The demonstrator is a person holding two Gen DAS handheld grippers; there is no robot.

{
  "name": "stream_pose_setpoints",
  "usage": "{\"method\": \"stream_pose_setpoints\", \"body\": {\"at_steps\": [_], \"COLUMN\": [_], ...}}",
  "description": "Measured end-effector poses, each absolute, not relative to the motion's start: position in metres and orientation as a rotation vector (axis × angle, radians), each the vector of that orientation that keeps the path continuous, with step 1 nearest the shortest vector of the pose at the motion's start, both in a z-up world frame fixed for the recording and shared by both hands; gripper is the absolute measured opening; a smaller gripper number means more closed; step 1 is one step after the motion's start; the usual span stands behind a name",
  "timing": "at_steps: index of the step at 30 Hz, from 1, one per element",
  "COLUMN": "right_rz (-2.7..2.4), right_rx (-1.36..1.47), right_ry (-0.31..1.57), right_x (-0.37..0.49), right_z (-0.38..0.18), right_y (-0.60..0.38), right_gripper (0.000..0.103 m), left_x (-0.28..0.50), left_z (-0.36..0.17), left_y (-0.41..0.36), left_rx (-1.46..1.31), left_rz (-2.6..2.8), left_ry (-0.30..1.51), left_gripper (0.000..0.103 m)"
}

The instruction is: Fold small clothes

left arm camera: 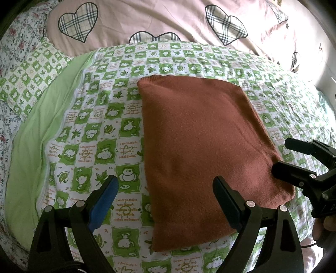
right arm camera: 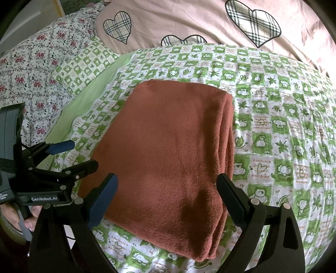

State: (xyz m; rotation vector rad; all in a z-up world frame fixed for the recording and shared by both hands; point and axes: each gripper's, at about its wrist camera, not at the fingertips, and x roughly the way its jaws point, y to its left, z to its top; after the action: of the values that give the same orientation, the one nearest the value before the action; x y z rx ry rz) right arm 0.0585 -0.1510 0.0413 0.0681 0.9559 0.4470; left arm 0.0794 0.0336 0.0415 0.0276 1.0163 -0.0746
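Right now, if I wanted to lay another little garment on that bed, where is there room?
The green checked quilt lies bare right of the folded rust-brown cloth, and also left of it, up to the plain green strip. The near edge is crowded: both hand-held grippers, left and right, are open there.

My left wrist cam sits low over the bed (left arm camera: pixel 130 69), looking forward past my left gripper (left arm camera: pixel 166 195), close to the near left edge of the folded brown cloth (left arm camera: pixel 201 147). My right gripper (left arm camera: pixel 279 155) pokes in at its right edge. My right wrist cam looks the same way from the near right, past my right gripper (right arm camera: pixel 168 193), equally close, left gripper (right arm camera: pixel 79 155) at its left edge. Both share the cloth, green checked cover (right arm camera: pixel 273 105) and pink heart quilt (right arm camera: pixel 178 19) behind.
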Motion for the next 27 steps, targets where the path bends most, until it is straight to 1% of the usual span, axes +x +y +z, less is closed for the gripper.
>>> {"method": "stream_pose_setpoints", "body": {"at_steps": [27], "right_rz": [0.439], "right_rx": [0.083], "right_ry": [0.951], "right_x": [0.0564], "right_z": [0.0442], "right_y": [-0.1520], "right_gripper": [0.095], "left_x": [0.0805], "left_z": [0.0425], "left_y": [0.0303], "left_rx": [0.027], "left_rz": [-0.084], "left_ry": [1.014], "left_gripper": [0.092]}}
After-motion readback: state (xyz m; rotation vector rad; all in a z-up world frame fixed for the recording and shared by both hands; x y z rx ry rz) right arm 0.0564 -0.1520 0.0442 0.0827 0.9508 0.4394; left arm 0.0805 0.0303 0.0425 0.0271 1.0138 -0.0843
